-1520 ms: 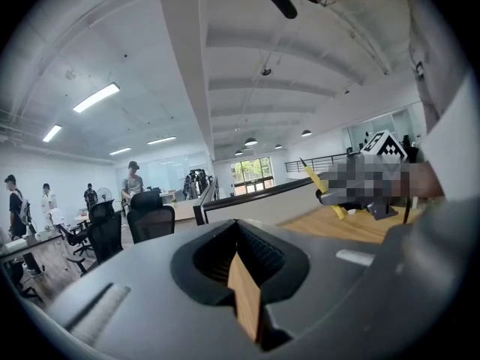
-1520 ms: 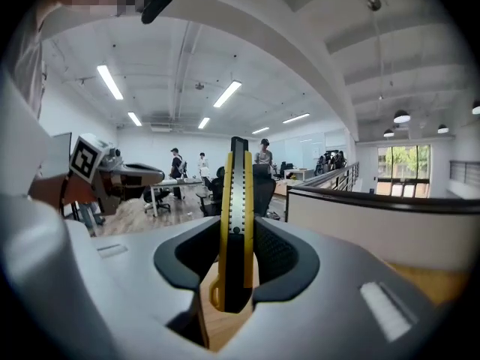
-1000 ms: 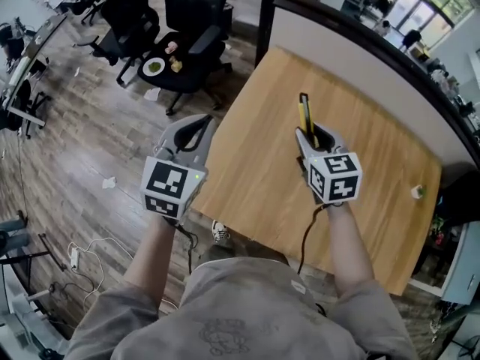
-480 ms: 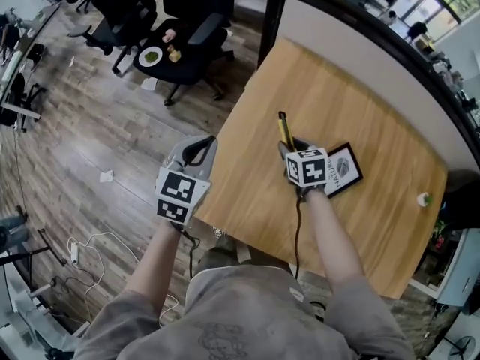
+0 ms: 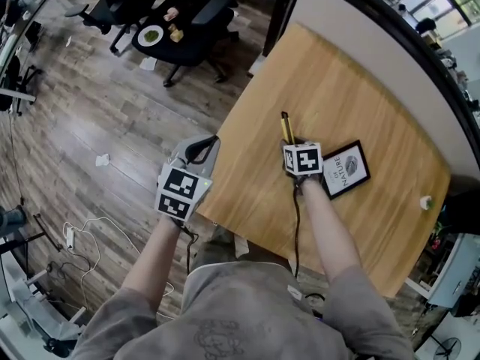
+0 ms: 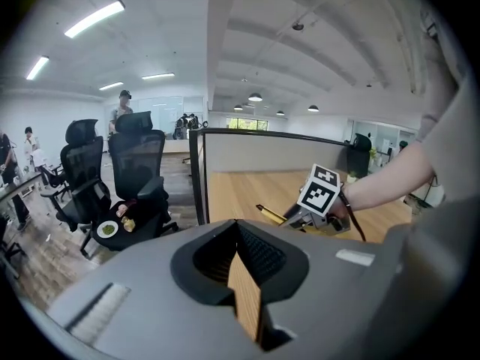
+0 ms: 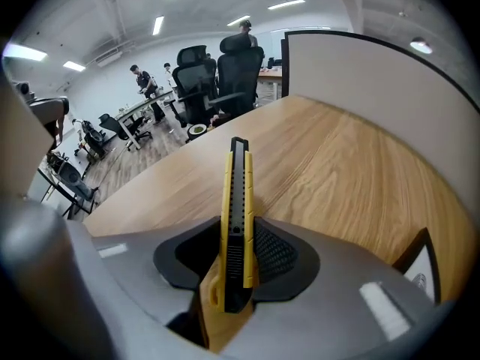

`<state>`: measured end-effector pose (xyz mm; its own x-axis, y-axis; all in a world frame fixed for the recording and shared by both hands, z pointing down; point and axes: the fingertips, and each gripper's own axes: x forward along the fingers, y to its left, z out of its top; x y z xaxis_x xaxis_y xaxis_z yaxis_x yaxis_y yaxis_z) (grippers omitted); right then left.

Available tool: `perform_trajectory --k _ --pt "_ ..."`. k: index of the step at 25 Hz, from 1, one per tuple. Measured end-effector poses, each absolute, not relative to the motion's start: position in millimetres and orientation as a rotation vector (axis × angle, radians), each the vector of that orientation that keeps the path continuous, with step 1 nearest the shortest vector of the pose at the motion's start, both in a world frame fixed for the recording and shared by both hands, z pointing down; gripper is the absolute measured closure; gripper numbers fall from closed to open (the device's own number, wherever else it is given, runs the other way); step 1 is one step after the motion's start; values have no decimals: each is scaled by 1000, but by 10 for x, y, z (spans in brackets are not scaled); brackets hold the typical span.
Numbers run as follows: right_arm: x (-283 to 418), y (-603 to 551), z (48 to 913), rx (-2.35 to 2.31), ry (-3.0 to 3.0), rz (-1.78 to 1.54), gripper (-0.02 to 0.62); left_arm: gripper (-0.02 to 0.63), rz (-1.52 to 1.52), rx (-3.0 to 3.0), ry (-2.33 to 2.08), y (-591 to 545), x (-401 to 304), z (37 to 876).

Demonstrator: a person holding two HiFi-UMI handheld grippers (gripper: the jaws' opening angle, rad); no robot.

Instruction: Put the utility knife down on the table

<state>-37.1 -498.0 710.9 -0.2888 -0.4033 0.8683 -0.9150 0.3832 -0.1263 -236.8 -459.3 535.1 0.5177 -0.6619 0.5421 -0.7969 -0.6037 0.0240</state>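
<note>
A yellow and black utility knife [image 7: 236, 216] is clamped between the jaws of my right gripper [image 7: 238, 265], its tip pointing away over the wooden table [image 7: 337, 163]. In the head view the knife [image 5: 286, 129] sticks out ahead of the right gripper [image 5: 297, 145], low over the table [image 5: 337, 88] near its left half. My left gripper [image 5: 196, 150] hangs at the table's left edge with its jaws shut on nothing. The left gripper view looks across the table [image 6: 240, 190] at the right gripper [image 6: 304, 217] and the knife [image 6: 271, 214].
A black-framed picture [image 5: 346, 168] lies on the table just right of the right gripper. A small white and green object [image 5: 427, 201] sits near the right edge. A partition wall [image 5: 390, 43] borders the far side. Office chairs [image 5: 187, 28] stand on the floor to the left.
My right gripper has dropped lower toward the table with the knife, uncovering the framed picture beside it. The left gripper has stayed by the table's edge.
</note>
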Motion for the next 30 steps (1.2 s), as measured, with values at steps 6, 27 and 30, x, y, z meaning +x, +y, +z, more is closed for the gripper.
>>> perform_trajectory --k 6,27,30 --pt "-366 -5000 7152 1115 -1810 807 457 606 700 2474 -1217 -4541 -2419 5380" --pt "-385 -4832 5389 1272 -2172 654 477 606 629 2547 -1411 -4346 -2693 4452" --pt "-430 -4657 4719 1283 -2318 546 511 606 592 2588 -1450 -4295 -2702 4116"
